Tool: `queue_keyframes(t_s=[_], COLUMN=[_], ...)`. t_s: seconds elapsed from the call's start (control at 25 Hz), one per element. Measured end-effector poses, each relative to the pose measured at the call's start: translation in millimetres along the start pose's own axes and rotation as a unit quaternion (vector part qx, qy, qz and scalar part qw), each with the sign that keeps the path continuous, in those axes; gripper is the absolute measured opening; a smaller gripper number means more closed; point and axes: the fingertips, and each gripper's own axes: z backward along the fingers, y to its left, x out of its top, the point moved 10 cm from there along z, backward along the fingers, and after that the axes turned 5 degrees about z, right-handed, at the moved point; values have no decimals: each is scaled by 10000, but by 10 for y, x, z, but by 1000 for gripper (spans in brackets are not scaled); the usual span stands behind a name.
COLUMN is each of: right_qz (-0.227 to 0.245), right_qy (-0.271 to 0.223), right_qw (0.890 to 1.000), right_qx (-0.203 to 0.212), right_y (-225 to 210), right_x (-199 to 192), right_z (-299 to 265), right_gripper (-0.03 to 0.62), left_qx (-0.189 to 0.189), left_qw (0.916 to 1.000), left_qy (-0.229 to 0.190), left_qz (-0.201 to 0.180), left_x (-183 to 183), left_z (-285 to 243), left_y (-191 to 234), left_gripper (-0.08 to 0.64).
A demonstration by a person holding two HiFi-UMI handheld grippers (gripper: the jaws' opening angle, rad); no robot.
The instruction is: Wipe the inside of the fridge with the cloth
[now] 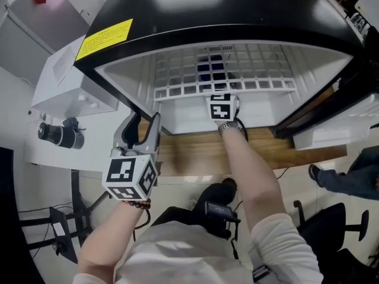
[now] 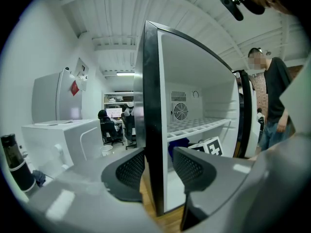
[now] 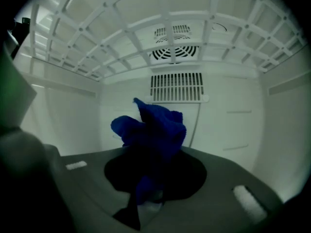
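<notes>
1. Right gripper (image 3: 153, 181) is clenching the blue cloth (image 3: 155, 130). The cloth is bunching upward out of the closed jaws, mid-frame in the right gripper view. It is sitting under the wire shelf (image 1: 177, 91), deep inside the fridge (image 1: 133, 81), and is not showing contact with the back wall (image 3: 228, 120).
2. Left gripper (image 1: 142, 130) is sitting lower left in the head view, jaws apart and straddling the fridge's left wall edge (image 2: 151, 106). A sliver of gap is showing at the right pad (image 2: 189, 169), so it is reading as not clamped.
3. Risk: the cloth is hanging from a small pinch, so drag against a wall could be pulling it free.
4. Risk: the wad is standing above the jaws, so hard jaw tips may be reaching the plastic first and scraping instead of wiping.
5. Risk: the marker cube (image 1: 223, 106) is riding just below the shelf front, so any lift could be knocking the shelf loose.
6. Risk: the vent slots (image 3: 176, 87) are lying dead ahead, where loose fibres could be snagging.
7. Risk: with the left not gripping, a hard push may be sliding the fridge on the wooden top (image 1: 195, 152).
</notes>
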Motion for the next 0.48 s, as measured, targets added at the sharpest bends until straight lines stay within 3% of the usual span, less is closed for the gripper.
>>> queue_keyframes(t_s=[0.48], right_qz=[16], right_qy=[155], right_qw=[9984], right_qx=[-537], right_y=[-684], right_x=[-88], right_z=[190], right_gripper=[84], left_qx=[77], left_qw=[9999], left_qy=[87], left_qz=[47], left_x=[22], left_z=[-15], left_y=[-6], left_gripper=[178])
